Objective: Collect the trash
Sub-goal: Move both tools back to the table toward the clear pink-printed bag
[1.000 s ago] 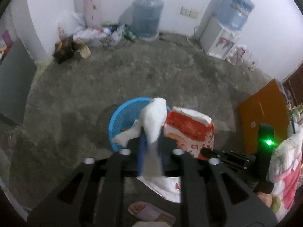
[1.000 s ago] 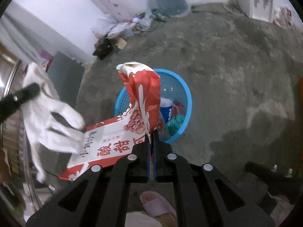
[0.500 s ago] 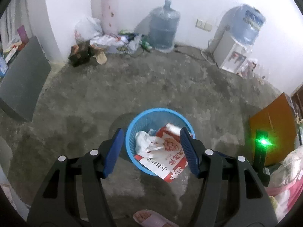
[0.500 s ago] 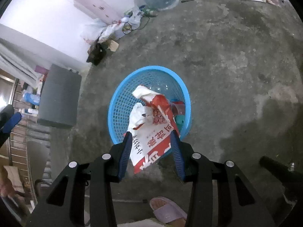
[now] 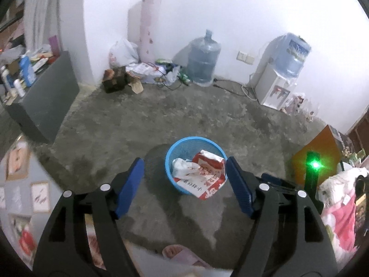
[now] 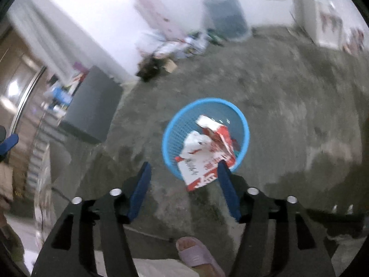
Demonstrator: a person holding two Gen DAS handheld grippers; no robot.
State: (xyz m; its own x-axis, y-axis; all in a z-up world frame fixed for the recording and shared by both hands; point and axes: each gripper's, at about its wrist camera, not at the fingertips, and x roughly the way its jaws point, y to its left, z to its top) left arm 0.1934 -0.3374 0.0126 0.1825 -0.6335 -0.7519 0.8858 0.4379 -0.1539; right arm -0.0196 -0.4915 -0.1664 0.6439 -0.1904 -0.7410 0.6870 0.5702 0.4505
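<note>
Basket: I count one, a blue mesh basket (image 5: 196, 143) standing on the concrete floor (image 5: 207, 115), just beyond both pairs of fingers in both wrist views.
Red-and-white bag: one, a printed snack bag (image 5: 207, 180); its far end lies inside the basket and its near end hangs out over the near rim.
White wrapper: one crumpled piece (image 5: 182, 166), inside the basket at the left, touching the bag.
Other basket contents: I see bits of something blue and red under the bag in the right wrist view; too blurred to count.
Left gripper (image 5: 184, 184): I have its jaws spread wide and they are opening further; nothing between the blue pads, nothing touched.
Right gripper (image 6: 184, 184): jaws wide and opening as well; pads bare. The bag's near end shows between them but lies below, not gripped.
Water bottles: two, one large bottle (image 5: 203, 60) on the floor at the far wall, one on the dispenser (image 5: 274, 87) to its right.
Slipper: one, a lilac slipper (image 6: 198, 256) at the near edge.
</note>
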